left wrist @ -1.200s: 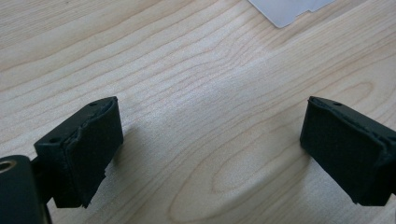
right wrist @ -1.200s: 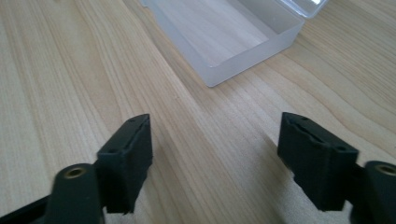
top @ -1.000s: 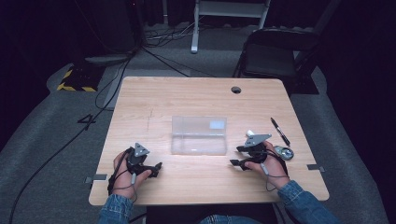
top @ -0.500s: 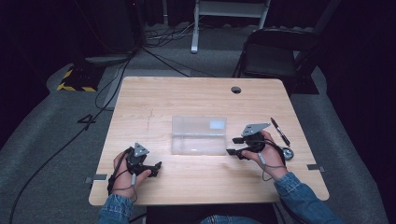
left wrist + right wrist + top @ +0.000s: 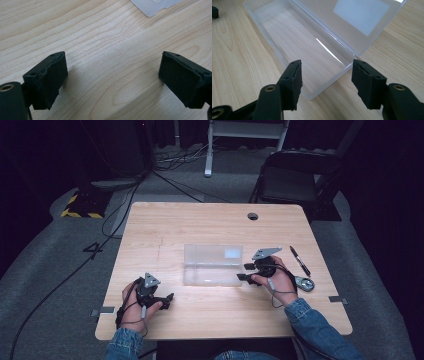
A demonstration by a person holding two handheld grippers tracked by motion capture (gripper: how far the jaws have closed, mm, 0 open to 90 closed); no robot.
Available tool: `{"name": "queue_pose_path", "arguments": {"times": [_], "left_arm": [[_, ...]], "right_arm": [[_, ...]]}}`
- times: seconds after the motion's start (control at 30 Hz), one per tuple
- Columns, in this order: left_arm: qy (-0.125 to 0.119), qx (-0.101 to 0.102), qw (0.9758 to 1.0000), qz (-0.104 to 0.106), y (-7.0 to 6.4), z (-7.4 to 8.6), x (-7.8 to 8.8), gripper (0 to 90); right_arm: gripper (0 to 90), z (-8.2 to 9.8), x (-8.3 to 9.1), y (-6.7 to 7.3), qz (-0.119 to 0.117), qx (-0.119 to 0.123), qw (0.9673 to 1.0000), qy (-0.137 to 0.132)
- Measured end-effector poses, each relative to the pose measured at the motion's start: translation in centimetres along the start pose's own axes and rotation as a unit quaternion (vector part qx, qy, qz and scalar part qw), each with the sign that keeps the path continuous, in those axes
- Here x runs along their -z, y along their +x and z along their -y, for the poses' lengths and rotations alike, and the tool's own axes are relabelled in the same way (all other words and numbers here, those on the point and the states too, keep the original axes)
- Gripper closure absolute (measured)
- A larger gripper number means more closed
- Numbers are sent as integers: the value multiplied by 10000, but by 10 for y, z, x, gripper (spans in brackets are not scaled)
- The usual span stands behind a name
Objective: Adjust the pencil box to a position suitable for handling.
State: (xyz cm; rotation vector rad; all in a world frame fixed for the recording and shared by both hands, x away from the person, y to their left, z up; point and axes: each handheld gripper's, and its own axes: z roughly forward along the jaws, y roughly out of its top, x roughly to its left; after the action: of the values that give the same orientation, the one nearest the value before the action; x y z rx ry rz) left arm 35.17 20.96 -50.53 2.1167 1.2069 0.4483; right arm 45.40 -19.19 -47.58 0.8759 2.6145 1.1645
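Note:
A clear plastic box lies open and empty in the middle of the wooden table, its lid folded back with a white label on it. My right gripper is at the box's right end, pointing left at it. In the right gripper view the box lies just beyond the right gripper. Its jaws have just been closing partway and stand open, with nothing between them. My left gripper rests near the table's front left. In the left gripper view the left gripper is wide open over bare wood.
A black pen and a small round silvery object lie right of my right hand. A cable hole is at the table's far side. A dark chair stands behind the table's right corner.
My right gripper has moved left and away from the front edge, up to the box's right end, and its jaws have narrowed. The left gripper has stayed put.

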Motion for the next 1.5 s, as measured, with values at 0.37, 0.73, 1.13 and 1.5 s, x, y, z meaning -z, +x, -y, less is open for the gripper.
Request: {"name": "queue_pose_path", "arguments": {"times": [0.37, 0.73, 1.13, 1.5], "left_arm": [[9, -4, 10000, -1, -1, 0, 0, 90], [10, -2, 10000, 2, -1, 0, 0, 89], [27, -53, 10000, 52, 0, -5, -5, 65], [-127, -288, 9991, 288, -18, -11, -8, 233]], "right_arm": [[433, 6, -14, -2, 47, -36, 9997, 248], [433, 9, -11, 2, 40, 109, 9993, 350], [427, 24, 11, 17, 68, 525, 9950, 852], [422, 42, 33, 35, 88, 605, 9924, 1072]]}}
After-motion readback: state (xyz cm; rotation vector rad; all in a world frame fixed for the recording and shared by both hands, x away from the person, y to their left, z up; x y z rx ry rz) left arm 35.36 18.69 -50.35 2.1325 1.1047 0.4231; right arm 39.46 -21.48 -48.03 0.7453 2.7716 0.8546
